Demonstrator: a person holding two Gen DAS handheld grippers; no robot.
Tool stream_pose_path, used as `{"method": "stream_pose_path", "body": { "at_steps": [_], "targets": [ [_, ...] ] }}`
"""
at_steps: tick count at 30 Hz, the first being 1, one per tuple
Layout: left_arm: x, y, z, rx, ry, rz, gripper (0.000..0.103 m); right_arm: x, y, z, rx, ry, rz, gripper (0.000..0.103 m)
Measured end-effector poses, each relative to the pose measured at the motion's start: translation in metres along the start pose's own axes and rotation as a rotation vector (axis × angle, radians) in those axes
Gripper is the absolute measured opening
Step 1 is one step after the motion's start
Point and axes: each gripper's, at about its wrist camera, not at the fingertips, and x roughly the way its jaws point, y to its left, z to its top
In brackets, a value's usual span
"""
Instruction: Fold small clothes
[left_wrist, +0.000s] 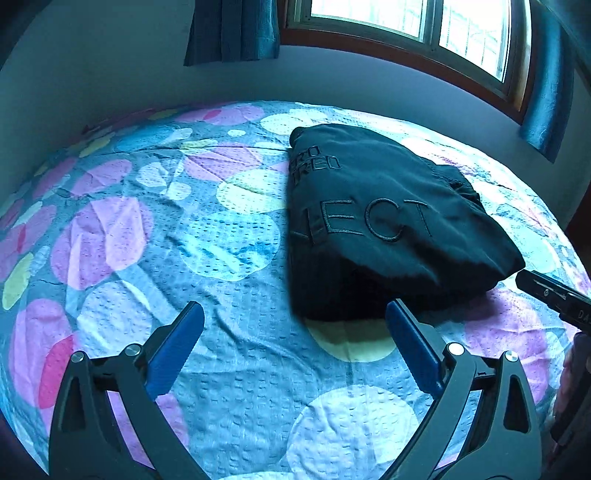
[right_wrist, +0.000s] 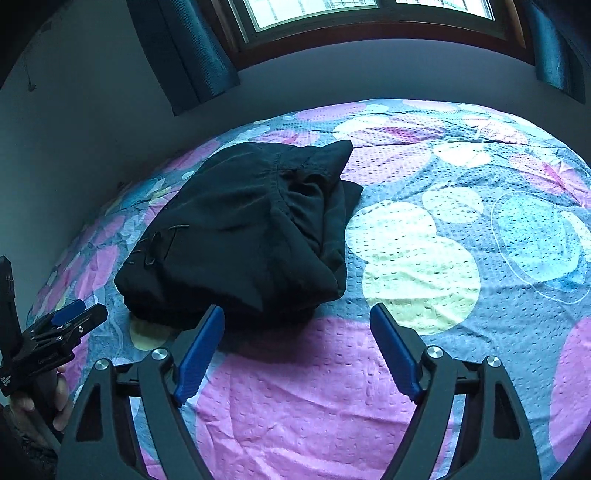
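Observation:
A black garment (left_wrist: 384, 225) with stitched lettering lies folded into a compact bundle on the bed; it also shows in the right wrist view (right_wrist: 243, 236). My left gripper (left_wrist: 295, 314) is open and empty, just in front of the bundle's near edge, its right finger beside the cloth. My right gripper (right_wrist: 297, 314) is open and empty, just in front of the bundle's near right corner. The right gripper's tip shows at the right edge of the left wrist view (left_wrist: 550, 293). The left gripper shows at the left edge of the right wrist view (right_wrist: 62, 325).
The bed is covered by a quilted sheet (left_wrist: 147, 229) with large pastel circles, also in the right wrist view (right_wrist: 443, 258). A grey wall (left_wrist: 92, 81), dark curtains (left_wrist: 232, 29) and a window (left_wrist: 424, 26) stand behind the bed.

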Motion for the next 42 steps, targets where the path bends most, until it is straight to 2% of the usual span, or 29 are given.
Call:
{"method": "stream_pose_path", "body": {
  "at_steps": [13,25,42],
  "targets": [
    [-0.0065,-0.0105,-0.0021,0.027,-0.02,0.031,0.1,0.001,0.0046,-0.0012,-0.001,0.006,-0.006,0.081],
    [-0.0051,-0.0063,-0.0013,-0.008,-0.016,0.026,0.1,-0.0012,0.0064,-0.002,-0.014,-0.004,-0.032,0.081],
    [-0.0048,-0.0099,-0.0021,-0.007,-0.008,0.038,0.1,0.0001,0.0068,-0.0053,-0.011,0.002,-0.033,0.081]
  ]
}}
